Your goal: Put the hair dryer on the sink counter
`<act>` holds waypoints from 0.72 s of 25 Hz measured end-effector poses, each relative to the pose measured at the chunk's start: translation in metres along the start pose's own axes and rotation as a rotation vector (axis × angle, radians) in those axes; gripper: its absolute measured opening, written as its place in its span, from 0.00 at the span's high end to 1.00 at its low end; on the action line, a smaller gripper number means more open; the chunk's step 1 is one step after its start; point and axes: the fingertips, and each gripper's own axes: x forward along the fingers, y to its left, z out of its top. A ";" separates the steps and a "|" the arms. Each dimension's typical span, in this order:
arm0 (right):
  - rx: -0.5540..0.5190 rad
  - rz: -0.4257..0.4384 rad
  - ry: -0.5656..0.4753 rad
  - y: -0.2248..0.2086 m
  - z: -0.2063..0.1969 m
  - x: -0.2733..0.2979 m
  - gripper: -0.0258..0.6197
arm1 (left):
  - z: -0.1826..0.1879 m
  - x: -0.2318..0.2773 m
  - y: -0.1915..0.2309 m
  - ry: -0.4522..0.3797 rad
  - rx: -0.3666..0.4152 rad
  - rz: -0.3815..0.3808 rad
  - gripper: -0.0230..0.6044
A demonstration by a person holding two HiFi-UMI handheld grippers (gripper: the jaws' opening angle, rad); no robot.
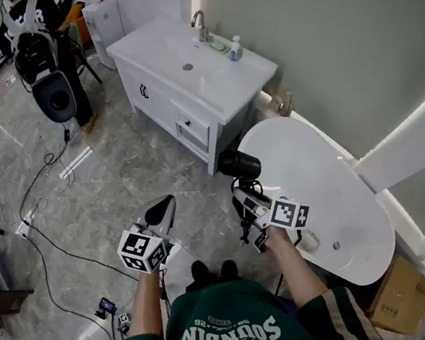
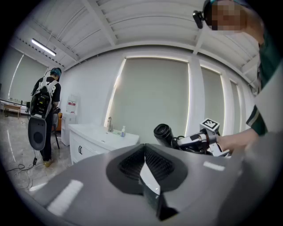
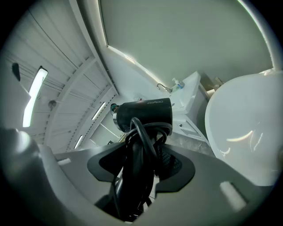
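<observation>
The black hair dryer point(image 1: 240, 164) hangs in the air above the floor, between the bathtub and the vanity, with its cord wound round the handle. My right gripper point(image 1: 242, 194) is shut on that handle. In the right gripper view the dryer point(image 3: 143, 115) stands up between the jaws of the right gripper point(image 3: 141, 163), barrel on top. My left gripper point(image 1: 163, 210) floats to the left of it, shut and holding nothing; its jaws point(image 2: 146, 176) meet in a point. The left gripper view also catches the dryer point(image 2: 162, 132). The white sink counter point(image 1: 176, 50) stands further ahead.
A faucet point(image 1: 200, 23), a soap dish and a small bottle point(image 1: 235, 48) sit at the counter's back edge. A white bathtub point(image 1: 319, 179) is at my right, a cardboard box point(image 1: 399, 295) behind it. A person with a backpack point(image 1: 39, 49) stands far left. Cables point(image 1: 49, 257) trail over the floor.
</observation>
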 end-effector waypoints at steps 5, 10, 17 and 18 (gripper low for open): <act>0.039 -0.021 0.000 -0.007 -0.010 -0.010 0.64 | -0.011 -0.011 -0.004 0.030 -0.003 0.018 0.88; 0.055 -0.023 0.004 -0.010 -0.012 -0.007 0.64 | -0.012 -0.011 0.000 0.030 -0.010 0.019 0.88; 0.019 -0.055 -0.010 -0.007 -0.016 0.012 0.64 | -0.013 -0.017 0.024 0.021 -0.004 0.010 0.88; 0.015 -0.056 -0.013 -0.005 -0.016 0.016 0.64 | -0.012 -0.018 0.029 0.019 -0.004 0.010 0.88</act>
